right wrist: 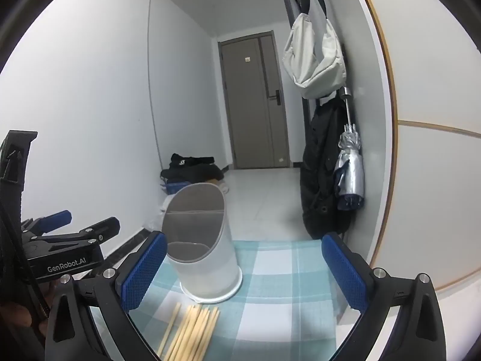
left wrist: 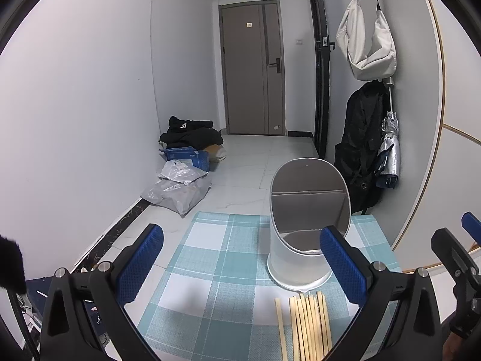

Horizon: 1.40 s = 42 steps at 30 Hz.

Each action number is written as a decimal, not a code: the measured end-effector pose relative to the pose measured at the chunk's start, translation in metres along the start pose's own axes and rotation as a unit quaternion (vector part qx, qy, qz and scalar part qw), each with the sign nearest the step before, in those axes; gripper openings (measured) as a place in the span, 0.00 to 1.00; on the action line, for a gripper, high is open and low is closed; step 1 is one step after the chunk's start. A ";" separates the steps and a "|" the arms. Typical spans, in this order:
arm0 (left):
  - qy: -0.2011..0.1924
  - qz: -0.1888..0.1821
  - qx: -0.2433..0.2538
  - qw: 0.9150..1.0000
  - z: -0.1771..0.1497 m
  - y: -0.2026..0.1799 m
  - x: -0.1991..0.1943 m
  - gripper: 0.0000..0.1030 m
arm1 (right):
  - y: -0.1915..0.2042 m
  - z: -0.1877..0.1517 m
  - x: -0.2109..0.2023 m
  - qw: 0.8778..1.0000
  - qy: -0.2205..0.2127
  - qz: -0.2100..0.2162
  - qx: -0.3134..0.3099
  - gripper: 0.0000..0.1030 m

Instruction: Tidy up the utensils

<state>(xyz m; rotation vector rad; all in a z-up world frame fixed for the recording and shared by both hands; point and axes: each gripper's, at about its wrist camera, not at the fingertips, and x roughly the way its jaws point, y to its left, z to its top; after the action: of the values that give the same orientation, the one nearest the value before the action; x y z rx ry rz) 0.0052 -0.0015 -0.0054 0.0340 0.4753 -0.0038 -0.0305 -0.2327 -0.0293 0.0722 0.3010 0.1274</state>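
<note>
Lying in a loose bundle on the checked teal-and-white placemat (left wrist: 210,270), the wooden chopsticks (left wrist: 306,325) sit just in front of the utensil holder (left wrist: 303,240), close to its base but not touching it. That holder is a frosted white cylinder with a slanted grey-rimmed mouth and a divider inside; it stands upright on the mat, and nothing can be seen in it.

Nearer than the holder and to its left, the left gripper (left wrist: 240,266) has its blue-padded fingers spread wide apart with nothing between them. Nearer than the holder and to its right, the right gripper (right wrist: 245,270) is likewise spread wide and empty, the holder showing beside its left pad. In the right wrist view, the left gripper's black body reads "GenRobot.AI" in white letters.

Beyond the holder, on the floor by the left wall, are grey parcel bags (left wrist: 177,189), a blue carton (left wrist: 188,156) whose print is too small to read, and dark clothing. To the holder's right hang a pale fabric bag (left wrist: 365,42), a black coat (left wrist: 359,147) and a folded silver umbrella (left wrist: 389,147). Far behind it stands a grey-brown door (left wrist: 252,69).
</note>
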 end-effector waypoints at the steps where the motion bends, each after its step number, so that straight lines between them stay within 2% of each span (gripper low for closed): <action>1: -0.001 0.000 -0.001 1.000 -0.001 0.000 0.000 0.99 | 0.000 -0.001 0.001 1.000 0.000 -0.001 -0.002 1.00; 28: 0.002 0.007 -0.012 1.000 -0.001 0.004 0.003 0.99 | -0.002 -0.003 0.000 1.000 -0.006 -0.008 -0.001 1.00; 33: 0.009 0.002 -0.037 0.999 -0.001 0.011 0.006 0.99 | -0.004 -0.002 0.000 1.000 -0.005 -0.005 0.005 1.00; 42: 0.007 0.001 -0.040 0.999 -0.002 0.012 0.005 0.99 | -0.004 -0.002 -0.001 1.000 -0.006 -0.007 0.006 1.00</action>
<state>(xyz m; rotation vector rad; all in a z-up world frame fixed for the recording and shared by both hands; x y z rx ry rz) 0.0087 0.0101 -0.0090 -0.0444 0.4884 0.0177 -0.0312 -0.2371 -0.0313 0.0836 0.2905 0.1106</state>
